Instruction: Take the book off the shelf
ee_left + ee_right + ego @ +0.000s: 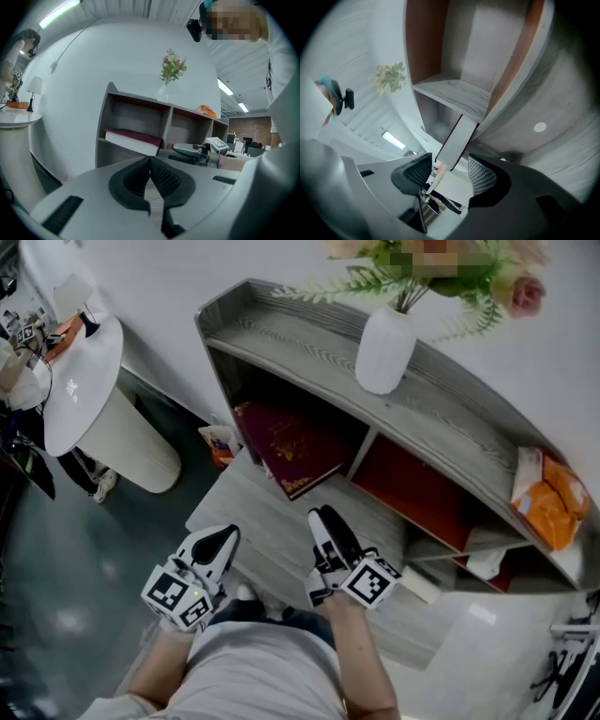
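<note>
A maroon book (292, 448) lies flat in the left compartment of the grey wooden shelf (469, 432), its near corner jutting out over the lower ledge. My right gripper (325, 519) hovers just in front of that corner. In the right gripper view, which is turned on its side, the right gripper (450, 161) is open and the book's pale page edge (457, 140) shows in the gap, untouched by either pad. My left gripper (223, 542) hangs lower left of the book, holding nothing. Its pads meet in the left gripper view, where the left gripper (150, 160) faces the book (133, 139).
On the shelf top stand a white vase (384, 351) with flowers and an orange packet (548, 502). The right compartment (412, 488) has a red back. A small bag (220, 444) sits by the shelf's left foot. A white round table (84, 381) stands at the left.
</note>
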Demonstrator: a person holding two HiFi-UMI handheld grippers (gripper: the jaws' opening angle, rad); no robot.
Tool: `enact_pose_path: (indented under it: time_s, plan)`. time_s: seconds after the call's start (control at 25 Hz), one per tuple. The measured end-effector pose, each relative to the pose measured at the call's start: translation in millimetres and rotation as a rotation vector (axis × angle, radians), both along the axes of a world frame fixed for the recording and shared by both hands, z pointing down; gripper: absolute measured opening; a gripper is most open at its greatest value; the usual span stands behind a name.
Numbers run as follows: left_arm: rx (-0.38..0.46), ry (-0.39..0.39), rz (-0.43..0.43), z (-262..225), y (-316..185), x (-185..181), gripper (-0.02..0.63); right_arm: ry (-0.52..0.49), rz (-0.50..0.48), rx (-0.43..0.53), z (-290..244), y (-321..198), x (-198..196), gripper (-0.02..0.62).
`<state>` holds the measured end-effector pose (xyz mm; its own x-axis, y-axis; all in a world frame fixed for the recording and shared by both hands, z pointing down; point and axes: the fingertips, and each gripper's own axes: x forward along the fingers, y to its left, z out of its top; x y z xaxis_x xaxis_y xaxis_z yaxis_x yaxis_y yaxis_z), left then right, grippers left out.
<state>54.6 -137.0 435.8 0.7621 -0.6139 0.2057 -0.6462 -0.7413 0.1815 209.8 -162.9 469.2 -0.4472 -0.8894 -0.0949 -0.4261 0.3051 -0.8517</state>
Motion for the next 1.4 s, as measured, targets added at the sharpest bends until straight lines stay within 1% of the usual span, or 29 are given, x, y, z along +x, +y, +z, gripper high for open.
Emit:
enact_pose_path:
  time_s: [0.08, 0.16, 0.32, 0.52, 0.6, 0.72, 0.92, 1.08, 1.12, 1.2, 1.4]
  plan:
    - [0.008, -0.002, 0.013, -1.9, -1.1, -5.2, 0.015, -0.063, 0.018, -0.010, -4.0, -5.5, 1.1, 0.263]
    - [0.012, -0.002, 0.020, -3.8, -3.0, -12.0, 0.015, -0.093, 0.040, -0.026, -4.8, -10.4, -0.4, 0.279]
    - [0.008, 0.001, 0.022, -4.6, -6.0, -25.3, 0.015, -0.123, 0.069, -0.043, -9.9, -21.2, -7.0, 0.299]
    - [0.017, 0.003, 0.009, -7.7, -9.2, -39.5, 0.015, -0.202, 0.099, -0.075, -8.3, -38.0, -10.3, 0.308]
    - [0.016, 0.004, -0.002, -7.3, -9.8, -45.9, 0.015, -0.238, 0.095, -0.079, -8.9, -44.8, -13.1, 0.311]
    - [0.010, 0.003, -0.024, -5.0, -10.5, -53.9, 0.015, -0.275, 0.075, -0.074, -11.4, -55.2, -18.4, 0.311]
    - [0.005, -0.002, -0.058, -3.2, -11.9, -64.7, 0.015, -0.302, 0.036, -0.082, -13.3, -71.7, -28.9, 0.311]
    - [0.006, 0.000, -0.078, -3.9, -11.9, -71.9, 0.015, -0.316, 0.014, -0.107, -12.0, -79.5, -36.1, 0.310]
    - [0.007, 0.000, -0.080, -4.1, -12.1, -73.1, 0.015, -0.320, 0.015, -0.114, -11.6, -81.1, -37.1, 0.307]
    - [0.006, 0.000, -0.085, -3.6, -12.2, -75.4, 0.015, -0.327, 0.020, -0.121, -10.7, -83.0, -38.2, 0.267]
    - [0.005, 0.003, -0.095, -4.6, -13.1, -79.4, 0.015, -0.326, 0.025, -0.137, -4.7, -84.1, -39.3, 0.251]
